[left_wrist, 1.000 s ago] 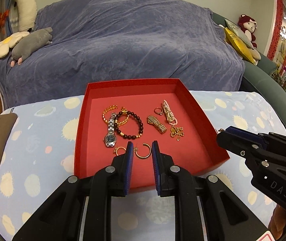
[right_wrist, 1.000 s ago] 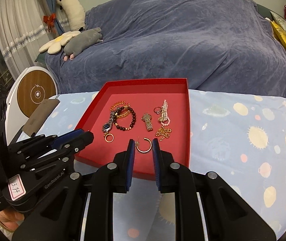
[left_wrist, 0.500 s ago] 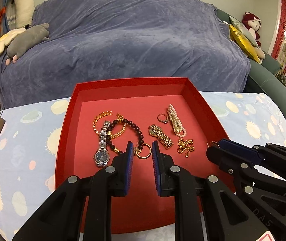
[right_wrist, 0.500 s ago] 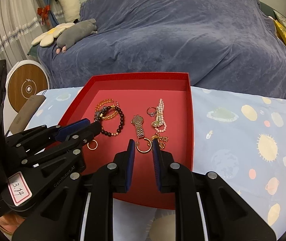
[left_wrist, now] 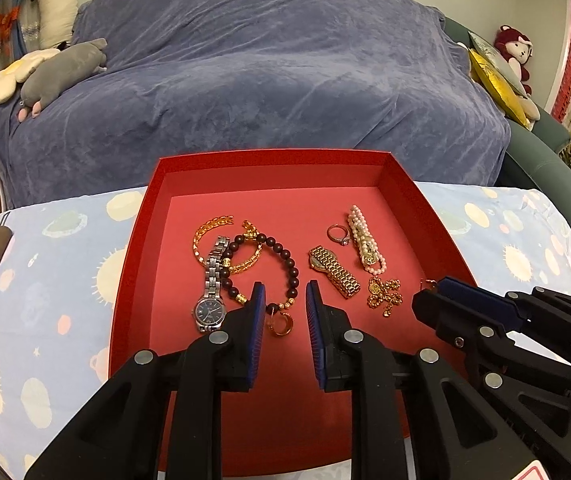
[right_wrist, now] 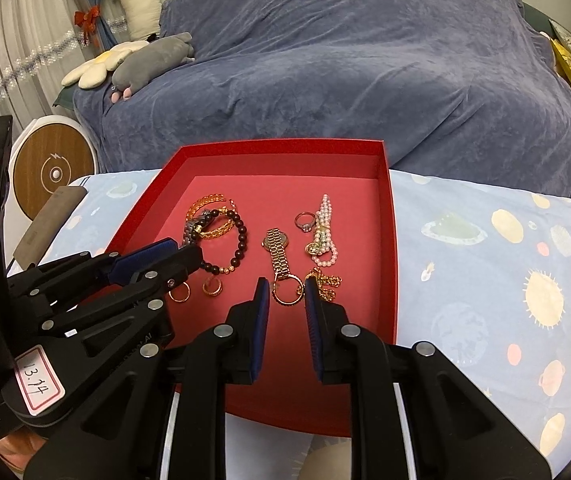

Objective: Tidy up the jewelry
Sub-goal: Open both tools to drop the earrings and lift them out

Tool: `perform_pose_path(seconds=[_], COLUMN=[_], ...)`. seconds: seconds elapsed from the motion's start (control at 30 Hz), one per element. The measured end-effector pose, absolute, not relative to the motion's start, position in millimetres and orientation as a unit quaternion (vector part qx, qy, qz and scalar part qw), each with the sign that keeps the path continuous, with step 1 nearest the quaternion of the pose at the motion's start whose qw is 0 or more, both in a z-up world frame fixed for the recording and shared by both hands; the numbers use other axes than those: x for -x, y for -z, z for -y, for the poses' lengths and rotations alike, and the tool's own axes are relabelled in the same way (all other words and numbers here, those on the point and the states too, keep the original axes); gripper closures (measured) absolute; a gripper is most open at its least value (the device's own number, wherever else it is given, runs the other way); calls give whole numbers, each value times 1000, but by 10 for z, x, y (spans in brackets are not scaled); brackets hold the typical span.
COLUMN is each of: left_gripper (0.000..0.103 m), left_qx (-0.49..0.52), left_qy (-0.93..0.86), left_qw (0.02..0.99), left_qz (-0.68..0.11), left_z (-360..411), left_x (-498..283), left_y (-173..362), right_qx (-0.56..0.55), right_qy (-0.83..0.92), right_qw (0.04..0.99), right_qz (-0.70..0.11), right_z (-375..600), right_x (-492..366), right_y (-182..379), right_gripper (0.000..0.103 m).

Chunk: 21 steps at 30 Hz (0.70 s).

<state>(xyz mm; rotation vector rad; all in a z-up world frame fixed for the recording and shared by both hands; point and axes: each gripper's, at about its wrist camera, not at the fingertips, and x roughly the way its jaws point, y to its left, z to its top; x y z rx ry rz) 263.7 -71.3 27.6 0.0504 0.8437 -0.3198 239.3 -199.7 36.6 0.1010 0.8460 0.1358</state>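
- Sofa (left_wrist: 285, 80), under a blue-grey throw, fills the background; plush toys (left_wrist: 61, 68) lie at its left end and a red doll (left_wrist: 513, 48) sits at its right end.
- Table cloth (right_wrist: 505, 280), pale blue with sun and planet prints, covers the table in front of the sofa.
- Tray (left_wrist: 145, 248), red and shallow, sits on the cloth and holds all the jewelry.
- Left gripper (left_wrist: 285, 308) hangs low over the near part of the tray, angled down. Its jaws are opening, with a clear gap between the blue pads. A small gold hoop (left_wrist: 281, 322) lies on the tray floor in that gap, touched by neither pad.
- Right gripper (right_wrist: 287, 294) hangs beside it, just to the right, also tilted down. Its jaws are slightly apart and grip nothing; a larger gold hoop (right_wrist: 287, 292) lies flat between the tips.
- Bead bracelet (left_wrist: 289, 264), dark, lies left of centre, overlapping a gold chain bracelet (left_wrist: 209, 228).
- Silver watch (left_wrist: 210, 308), blue dial, lies at the left of the cluster, its strap crossing both bracelets.
- Gold watch (left_wrist: 331, 270) lies right of centre.
- Pearl strand (left_wrist: 365, 240) lies just right of the gold watch.
- Gold chain (left_wrist: 383, 296) is bunched below the pearls.
- Ring (left_wrist: 339, 234), set with a stone, sits just left of the pearls.
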Motion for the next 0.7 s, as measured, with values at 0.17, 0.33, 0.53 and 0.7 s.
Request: perform_pose_path(seconds=[0.17, 0.33, 0.53, 0.7], left_gripper=[54, 43, 40, 35], left_qx=[-22, -28, -31, -28], left_qy=[134, 112, 104, 94], left_qw=[906, 913, 918, 921], left_qz=[-400, -390, -382, -378], left_z=[655, 615, 577, 538], left_x=[-2644, -2618, -2543, -2394], left_y=[-315, -399, -547, -685], right_qx=[-50, -56, -65, -87], right_qy=[-65, -56, -53, -47], right_qw=[913, 918, 924, 925], right_qz=[-400, -388, -374, -368], right_z=[1997, 2030, 2058, 2093], right_x=[-2378, -2338, -2216, -2055], right_y=[-413, -504, -661, -768], right_gripper=[83, 69, 56, 49])
